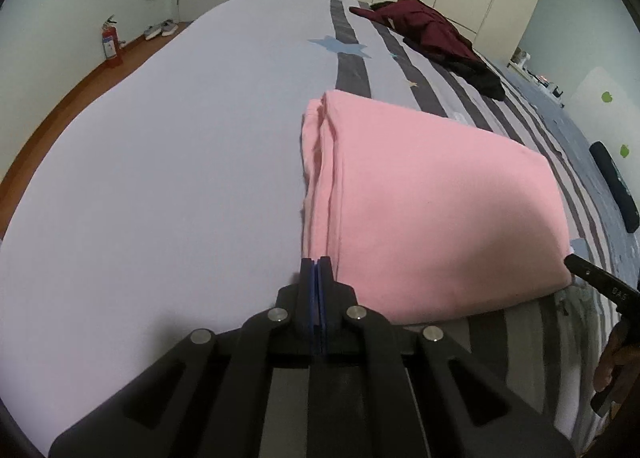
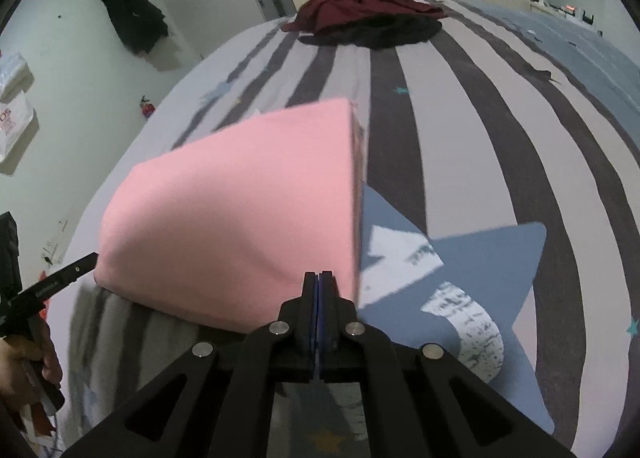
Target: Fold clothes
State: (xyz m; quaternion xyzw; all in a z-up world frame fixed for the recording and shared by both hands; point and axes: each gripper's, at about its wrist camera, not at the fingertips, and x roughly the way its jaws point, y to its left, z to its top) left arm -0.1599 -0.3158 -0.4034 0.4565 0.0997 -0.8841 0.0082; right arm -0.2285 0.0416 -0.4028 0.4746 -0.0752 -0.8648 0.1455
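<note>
Wide bare stretch of bed point(image 1: 160, 178) lies left of the pink folded cloth point(image 1: 420, 198), nothing on it, free passage for the left gripper point(image 1: 317, 262). The pink cloth itself fills the middle between both grippers. Right of it, the striped cover point(image 2: 480, 178) runs bare under the right gripper point(image 2: 319, 276). Far end is blocked: a heap of dark red and black clothes point(image 2: 368, 18). A dark long object point(image 1: 614, 190) lies near the bed's right edge.
</note>
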